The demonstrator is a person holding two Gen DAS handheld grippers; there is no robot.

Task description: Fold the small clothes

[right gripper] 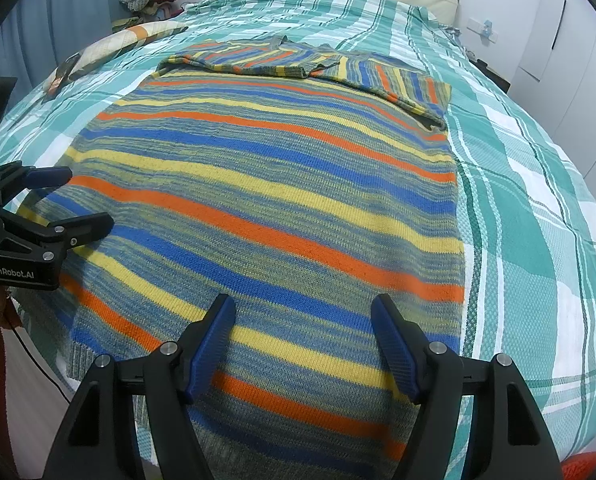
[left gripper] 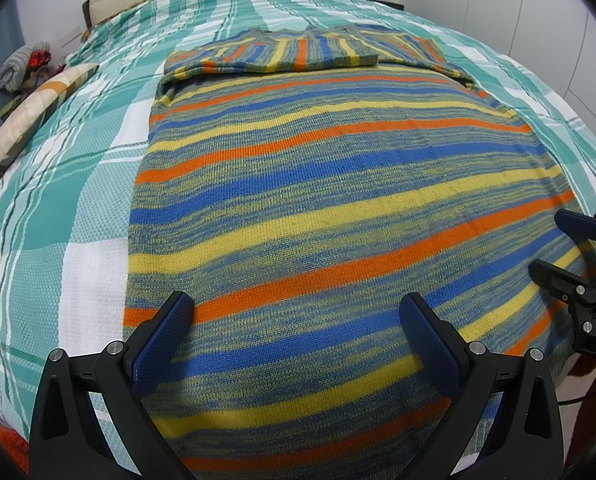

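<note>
On the green checked bedspread (left gripper: 70, 208) the striped sweater (left gripper: 338, 184) lies flat, its sleeves already folded across the far end. Above its near hem hover the left gripper (left gripper: 298, 336) and the right gripper (right gripper: 303, 344), both with jaws apart and holding nothing. I think each should pinch one near corner, both layers together, then carry the hem evenly toward the far end.

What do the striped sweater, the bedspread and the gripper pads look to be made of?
Sweater: knitted yarn, probably wool or acrylic; rows of knit stitches show, matte and slightly fuzzy.
Bedspread: woven cloth, likely cotton; a coarse waffle-like weave shows in the teal and white checks, no sheen.
Pads: blue, finely ribbed, seemingly rubber or soft plastic, on black hard-plastic fingers.
</note>
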